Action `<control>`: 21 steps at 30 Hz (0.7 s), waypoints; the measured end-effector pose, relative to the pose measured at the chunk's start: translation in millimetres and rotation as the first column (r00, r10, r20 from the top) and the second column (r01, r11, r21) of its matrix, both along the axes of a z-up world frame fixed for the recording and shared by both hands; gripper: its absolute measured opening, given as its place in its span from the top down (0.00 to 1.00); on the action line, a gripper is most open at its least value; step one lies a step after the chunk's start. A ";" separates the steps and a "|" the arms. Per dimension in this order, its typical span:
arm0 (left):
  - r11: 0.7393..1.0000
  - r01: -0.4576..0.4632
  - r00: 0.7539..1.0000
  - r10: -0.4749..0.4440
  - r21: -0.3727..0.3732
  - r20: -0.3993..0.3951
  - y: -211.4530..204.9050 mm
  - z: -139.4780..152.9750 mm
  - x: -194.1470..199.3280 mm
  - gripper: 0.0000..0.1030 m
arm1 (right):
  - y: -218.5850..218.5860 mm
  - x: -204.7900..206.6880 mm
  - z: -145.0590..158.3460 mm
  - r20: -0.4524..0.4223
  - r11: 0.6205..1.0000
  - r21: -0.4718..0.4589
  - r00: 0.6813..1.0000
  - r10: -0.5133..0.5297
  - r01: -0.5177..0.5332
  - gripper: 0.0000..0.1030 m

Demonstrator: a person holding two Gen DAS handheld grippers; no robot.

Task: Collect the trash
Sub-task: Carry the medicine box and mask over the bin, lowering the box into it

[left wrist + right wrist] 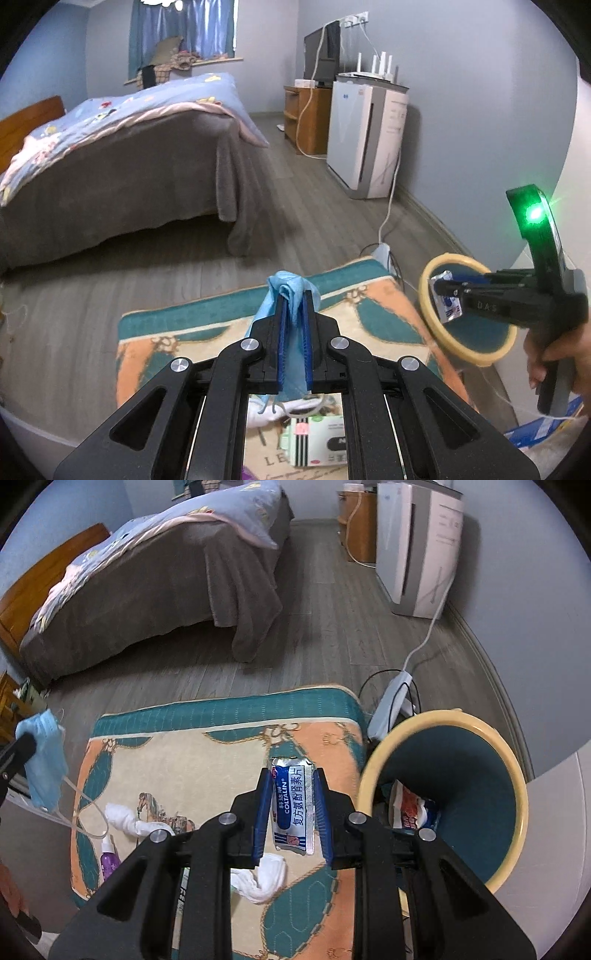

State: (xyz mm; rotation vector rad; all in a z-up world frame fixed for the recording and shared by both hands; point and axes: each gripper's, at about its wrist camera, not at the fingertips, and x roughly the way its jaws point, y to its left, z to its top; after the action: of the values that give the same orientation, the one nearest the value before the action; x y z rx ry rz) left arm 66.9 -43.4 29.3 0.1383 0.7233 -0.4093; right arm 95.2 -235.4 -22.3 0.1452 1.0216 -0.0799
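Note:
My left gripper (294, 295) is shut on a blue face mask (290, 291) and holds it above the patterned cushion (376, 306); the mask also shows at the left of the right wrist view (44, 760), its straps hanging down. My right gripper (291, 775) is shut on a silver and blue pill packet (291, 805), held above the cushion (221, 753) just left of the bin. In the left wrist view the packet (448, 299) sits in front of the bin's mouth. The teal bin with a cream rim (480, 775) holds some wrappers (413, 805).
Crumpled white tissues (125, 819) (264, 882), a small purple bottle (109, 864) and a green-white box (317, 439) lie on the cushion. A power strip (391, 701) with cables lies on the floor behind the bin. A bed (110, 166) and an air purifier (365, 140) stand beyond.

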 end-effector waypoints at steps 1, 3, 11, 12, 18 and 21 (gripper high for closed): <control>1.000 0.008 1.000 -0.008 0.013 -0.001 -5.0 -2.3 -0.6 0.92 | -4.2 -0.7 0.8 0.003 1.000 0.001 1.000 -0.007 0.007 0.78; 0.999 0.024 1.000 -0.024 0.034 -0.013 -13.5 -9.3 -1.4 0.92 | -14.4 -1.4 1.2 0.005 1.000 0.004 1.000 -0.028 0.028 0.78; 0.985 0.097 0.994 -0.090 0.143 -0.058 -45.9 -44.8 -4.3 0.92 | -36.5 -1.3 -1.0 -0.005 0.996 0.043 0.997 -0.073 0.073 0.78; 0.984 0.102 0.993 -0.093 0.148 -0.066 -48.9 -48.1 -4.4 0.92 | -37.5 -1.4 -0.5 -0.004 0.996 0.043 0.997 -0.074 0.074 0.78; 0.976 0.134 0.989 -0.121 0.169 -0.087 -69.2 -59.4 -11.3 0.92 | -48.8 -3.3 1.8 0.001 0.996 -0.003 0.996 -0.085 0.085 0.78; 0.975 0.144 0.987 -0.130 0.167 -0.091 -77.6 -60.3 -15.6 0.92 | -58.8 -5.3 1.0 -0.003 0.994 -0.038 0.995 -0.101 0.101 0.78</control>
State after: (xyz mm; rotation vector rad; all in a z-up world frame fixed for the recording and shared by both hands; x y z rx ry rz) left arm 51.3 -121.0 -31.0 0.3395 0.8309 -0.4857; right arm 89.9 -294.2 -21.3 0.1623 1.0170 -0.1914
